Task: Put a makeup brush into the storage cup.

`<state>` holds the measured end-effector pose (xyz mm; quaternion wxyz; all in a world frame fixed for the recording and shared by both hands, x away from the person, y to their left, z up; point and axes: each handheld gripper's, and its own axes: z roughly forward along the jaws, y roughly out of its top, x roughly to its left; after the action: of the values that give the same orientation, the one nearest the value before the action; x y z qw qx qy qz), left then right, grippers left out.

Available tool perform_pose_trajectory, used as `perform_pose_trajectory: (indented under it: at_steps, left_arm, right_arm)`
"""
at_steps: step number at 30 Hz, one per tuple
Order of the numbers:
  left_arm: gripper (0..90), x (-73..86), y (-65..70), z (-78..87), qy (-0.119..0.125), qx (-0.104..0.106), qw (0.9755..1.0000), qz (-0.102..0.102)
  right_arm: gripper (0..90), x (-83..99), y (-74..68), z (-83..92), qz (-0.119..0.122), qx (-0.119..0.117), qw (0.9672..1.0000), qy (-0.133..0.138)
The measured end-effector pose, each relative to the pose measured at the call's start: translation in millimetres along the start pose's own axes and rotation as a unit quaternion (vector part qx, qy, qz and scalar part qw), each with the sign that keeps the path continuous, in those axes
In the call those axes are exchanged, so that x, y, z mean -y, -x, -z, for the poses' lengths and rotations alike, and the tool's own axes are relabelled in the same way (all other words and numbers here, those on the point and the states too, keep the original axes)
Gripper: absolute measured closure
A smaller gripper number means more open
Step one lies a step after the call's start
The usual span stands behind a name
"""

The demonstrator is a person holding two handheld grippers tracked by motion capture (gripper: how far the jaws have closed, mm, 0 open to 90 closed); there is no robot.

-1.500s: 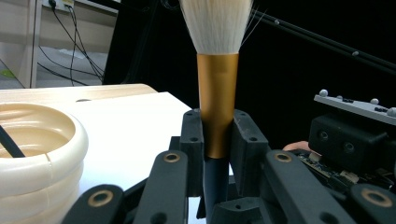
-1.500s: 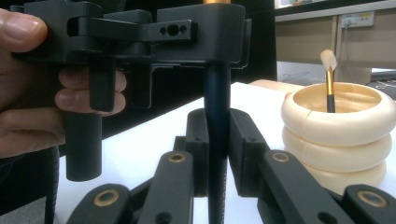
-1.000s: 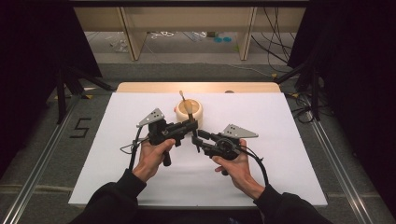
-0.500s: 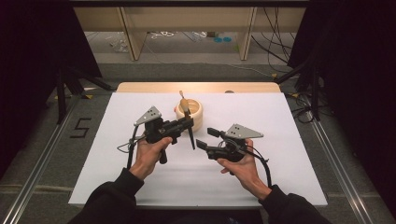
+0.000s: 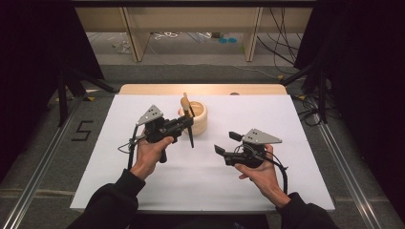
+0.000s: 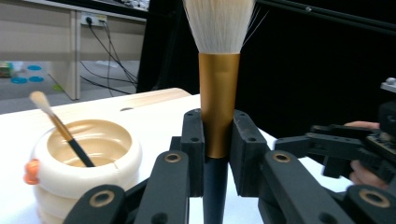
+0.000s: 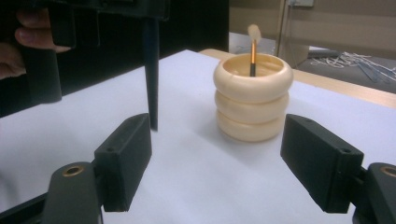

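A large brush (image 6: 218,100) is shown clamped upright in the left gripper (image 5: 185,125), bristles up, its gold ferrule pinched between the two pads and its dark handle hanging down, the tip clear of the white table (image 5: 305,119). It is held just beside a cream ringed holder (image 5: 199,118), in which a smaller brush (image 5: 186,102) is already stood at a lean. The large brush is judged to be light and stiff along handle and ferrule, with a soft white tuft that would splay if squeezed; the ferrule or upper handle is therefore the proper place to grip, and its smooth finish may be expected to slip under a loose hold. The holder is judged light enough to tip if struck on its rim.

The right gripper (image 5: 224,144) is seen nearer the person and well apart from the brush; its jaws have just been opening, nothing lies between them, and it is released.

Open room is given by bare table to the right and on the near side; the far edge lies not far behind the holder.
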<state>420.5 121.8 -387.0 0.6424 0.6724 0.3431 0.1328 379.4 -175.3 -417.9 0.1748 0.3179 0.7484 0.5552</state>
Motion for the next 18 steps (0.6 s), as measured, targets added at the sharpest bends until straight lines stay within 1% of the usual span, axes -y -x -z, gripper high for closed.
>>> perform_pose_trajectory:
  at_steps: [1,2,4,5,7,8,9,10,11,12,13,16,17,18]
  left_arm:
    - [77.2,-0.4,-0.9,-0.1,0.0,-0.003,1.0,-0.004]
    - [77.2,-0.8,-1.6,0.0,-0.002,-0.007,0.9999,-0.008]
    - [77.2,-1.3,-3.4,-0.3,-0.002,-0.011,0.9999,-0.012]
    - [77.2,-1.7,-4.3,-0.4,-0.002,-0.015,0.9998,-0.011]
    - [77.2,-3.0,-6.4,-0.6,-0.001,-0.018,0.9998,-0.013]
    - [77.2,-3.7,-7.2,-0.8,-0.001,-0.019,0.9998,-0.012]
    - [77.2,-4.3,-8.2,-1.1,0.001,-0.02,0.9997,-0.011]
    - [77.2,-5.0,-8.9,-1.3,0.002,-0.022,0.9997,-0.011]
    - [77.2,-5.9,-9.9,-1.6,0.0,-0.023,0.9996,-0.013]
    - [77.2,-6.7,-10.2,-1.8,0.001,-0.027,0.9996,-0.01]
    - [77.2,-7.8,-11.5,-2.2,0.002,-0.028,0.9995,-0.013]
    - [77.2,-11.3,-13.5,-3.8,0.004,-0.032,0.9994,-0.013]
    - [77.2,-12.6,-14.1,-4.4,0.005,-0.033,0.9993,-0.014]
    - [77.2,-13.9,-14.7,-5.1,0.006,-0.035,0.9993,-0.014]
  right_arm:
    - [24.8,0.7,0.7,1.9,0.002,0.005,1.0,-0.004]
    - [24.7,1.8,1.1,2.3,0.001,0.005,1.0,-0.002]
    - [24.1,3.6,1.4,5.1,0.003,0.01,0.9999,-0.011]
    - [23.5,4.0,1.3,7.3,0.008,0.016,0.9996,-0.021]
    - [22.9,5.4,1.0,8.9,0.014,0.022,0.9995,-0.017]
    - [22.9,5.6,0.5,10.1,0.012,0.023,0.9995,-0.02]
    - [22.9,5.8,1.0,11.4,0.016,0.023,0.9993,-0.024]
    - [22.9,6.0,1.5,12.2,0.022,0.029,0.9991,-0.021]
    - [22.8,6.4,1.6,13.0,0.022,0.028,0.9991,-0.022]
    - [22.1,7.9,1.4,13.8,0.025,0.032,0.9988,-0.027]
    - [22.1,7.9,1.4,13.8,0.025,0.032,0.9988,-0.027]
    - [20.8,11.1,1.1,15.2,0.025,0.034,0.9982,-0.042]
    - [19.7,12.3,1.3,15.4,0.023,0.037,0.998,-0.044]
    - [19.2,13.7,1.9,14.6,0.02,0.035,0.9983,-0.041]
